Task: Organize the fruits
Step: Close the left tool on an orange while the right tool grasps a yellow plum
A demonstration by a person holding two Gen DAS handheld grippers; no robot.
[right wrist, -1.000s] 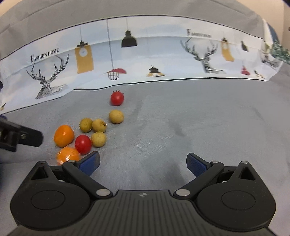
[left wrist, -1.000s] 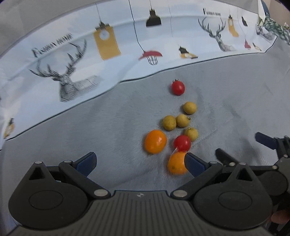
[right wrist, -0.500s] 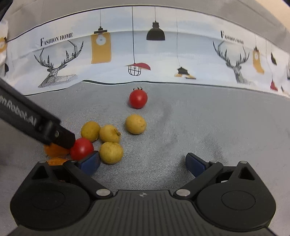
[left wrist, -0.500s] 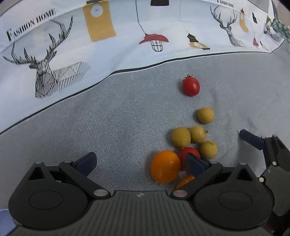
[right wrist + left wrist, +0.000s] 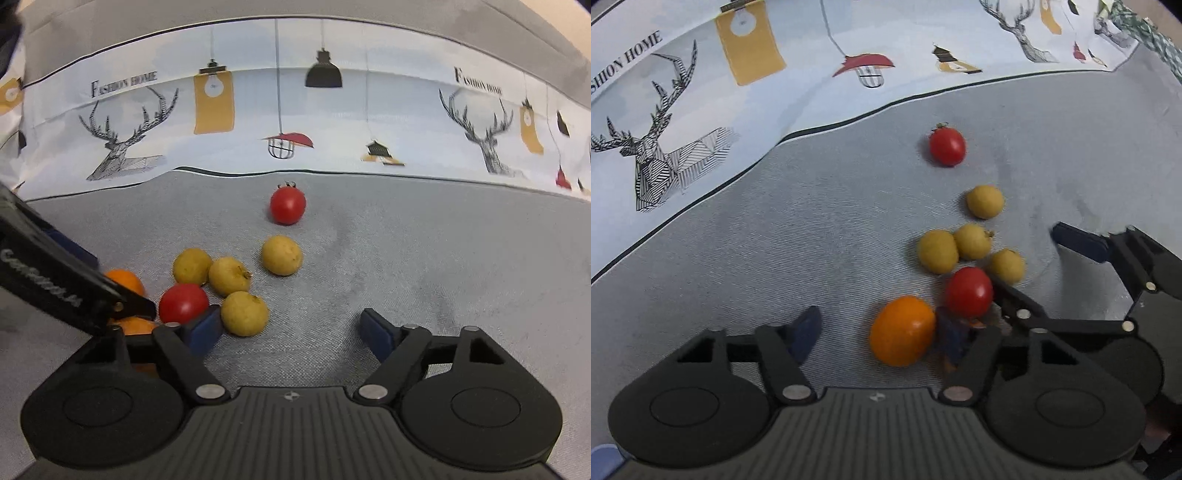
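Fruits lie on a grey cloth. An orange fruit (image 5: 903,329) sits between the fingers of my open left gripper (image 5: 879,334), near its right finger. A second orange fruit (image 5: 133,325) is mostly hidden behind that finger. A red tomato (image 5: 969,292) and several small yellow fruits (image 5: 938,251) cluster beyond. Another tomato (image 5: 947,146) lies further back. My right gripper (image 5: 293,330) is open and empty, its left finger beside a yellow fruit (image 5: 245,313) and the near tomato (image 5: 183,303).
A white printed backdrop (image 5: 295,122) with deer and lamps rises behind the cloth. The right gripper (image 5: 1115,266) shows at the right of the left wrist view. The left gripper's arm (image 5: 55,288) crosses the left of the right wrist view.
Both grippers have moved forward and closer to the fruit cluster. The left gripper now has the orange fruit between its fingers; the second orange has slipped behind its right finger.
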